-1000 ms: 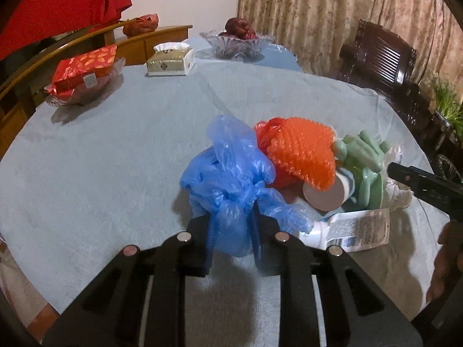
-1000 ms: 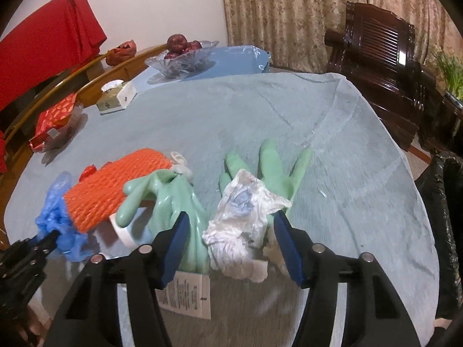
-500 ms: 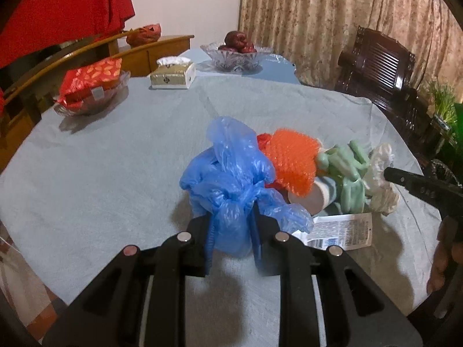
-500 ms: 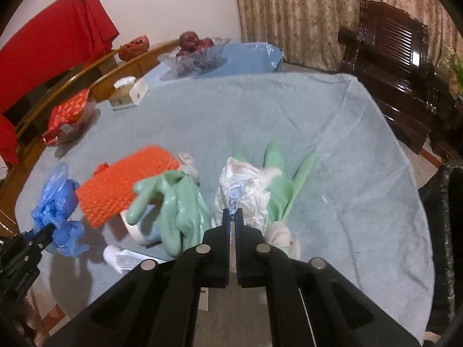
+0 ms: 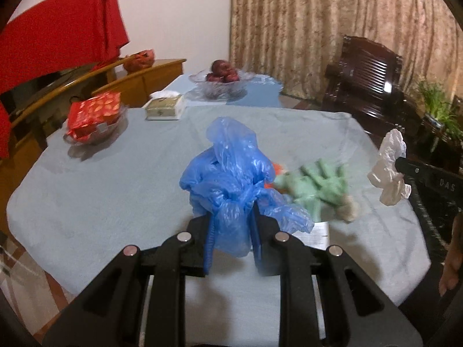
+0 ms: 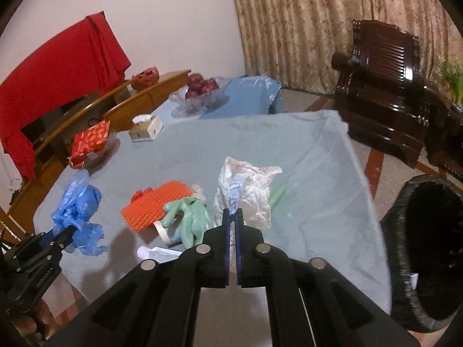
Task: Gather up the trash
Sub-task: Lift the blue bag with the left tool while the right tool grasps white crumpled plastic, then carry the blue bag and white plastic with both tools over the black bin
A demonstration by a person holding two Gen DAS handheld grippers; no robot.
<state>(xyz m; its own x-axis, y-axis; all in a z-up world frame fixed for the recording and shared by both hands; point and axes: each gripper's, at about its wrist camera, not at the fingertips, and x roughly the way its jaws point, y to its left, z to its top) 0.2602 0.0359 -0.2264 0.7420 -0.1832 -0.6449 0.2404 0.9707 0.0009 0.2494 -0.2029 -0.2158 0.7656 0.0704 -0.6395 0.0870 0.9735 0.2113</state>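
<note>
My left gripper (image 5: pixel 231 219) is shut on a crumpled blue plastic bag (image 5: pixel 228 173) and holds it above the table's near edge. My right gripper (image 6: pixel 232 217) is shut on a crumpled white plastic bag (image 6: pixel 249 190), lifted clear of the blue-grey tablecloth (image 6: pixel 303 150). On the cloth lie green rubber gloves (image 6: pixel 191 217), an orange foam net (image 6: pixel 153 205), a white tube (image 6: pixel 159 253) and a small round white object (image 6: pixel 162 230). In the left wrist view the white bag (image 5: pixel 389 167) hangs at the right. A black-lined bin (image 6: pixel 399 231) stands right of the table.
At the table's far side stand a glass fruit bowl (image 6: pixel 199 95), a tissue box (image 6: pixel 146 128) and a dish with a red packet (image 6: pixel 89 144). A dark wooden chair (image 6: pixel 385 86) is beyond the table on the right. A wooden sideboard runs along the left.
My right gripper closed on the white bag and lifted it off the gloves. My left gripper rose with the blue bag still held. Both views pulled back from the table.
</note>
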